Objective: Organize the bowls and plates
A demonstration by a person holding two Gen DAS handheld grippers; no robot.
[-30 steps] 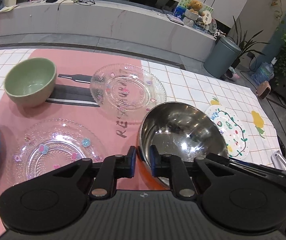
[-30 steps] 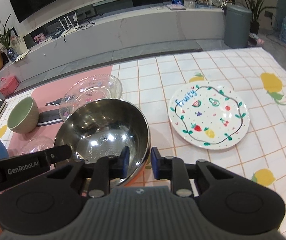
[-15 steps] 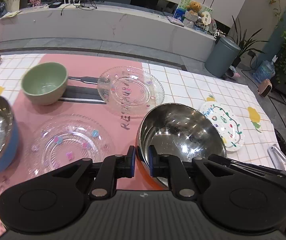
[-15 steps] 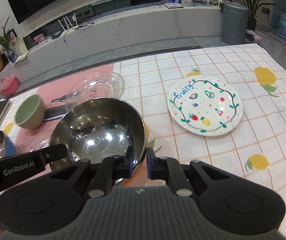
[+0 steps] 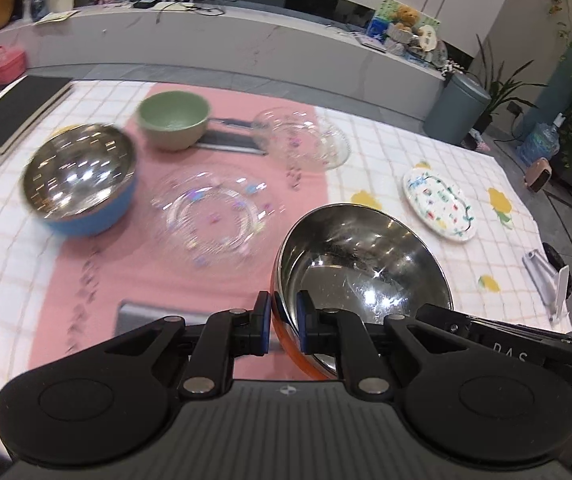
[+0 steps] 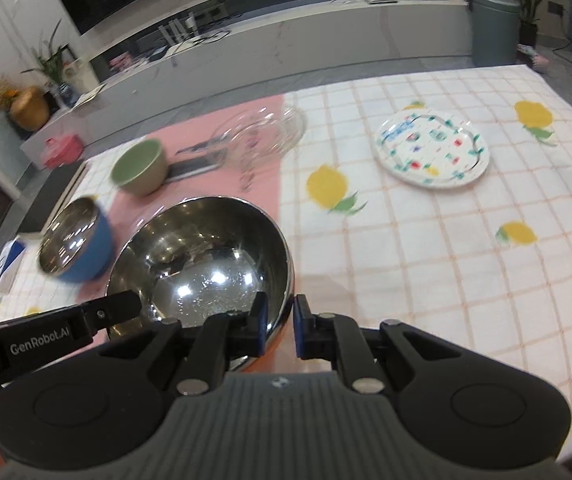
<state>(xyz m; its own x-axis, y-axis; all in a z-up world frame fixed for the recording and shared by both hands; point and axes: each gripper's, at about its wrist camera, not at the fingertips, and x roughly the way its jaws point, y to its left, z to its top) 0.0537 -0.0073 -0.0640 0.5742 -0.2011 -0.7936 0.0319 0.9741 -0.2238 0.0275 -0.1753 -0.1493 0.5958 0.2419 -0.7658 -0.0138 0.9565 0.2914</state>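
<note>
My left tongs [image 5: 285, 322] are clenched on the near rim of the round steel bowl with the orange outside [image 5: 359, 276], one pad inside and one outside. My right tongs [image 6: 277, 326] are clamped on the same bowl's rim [image 6: 202, 268] from the other side; their jaws have just been closing on that rim. So I have one bowl between two tongs, over the pink mat [image 5: 126, 272] near the bench's front edge.

Counting bowls, I see three: the one I grip, a steel bowl with a blue outside [image 5: 80, 180] to its left on the bench [image 6: 425, 260], and a pale green ceramic bowl [image 5: 174, 120] farther back.

Counting plates, I also see three: two clear glass plates with small coloured motifs, one close [image 5: 210, 220] and one behind it [image 5: 301, 140], and one white plate painted with fruit [image 5: 439, 204] off to the right on the checked lemon cloth.

The picture is blurred, so fine detail is lost.
</note>
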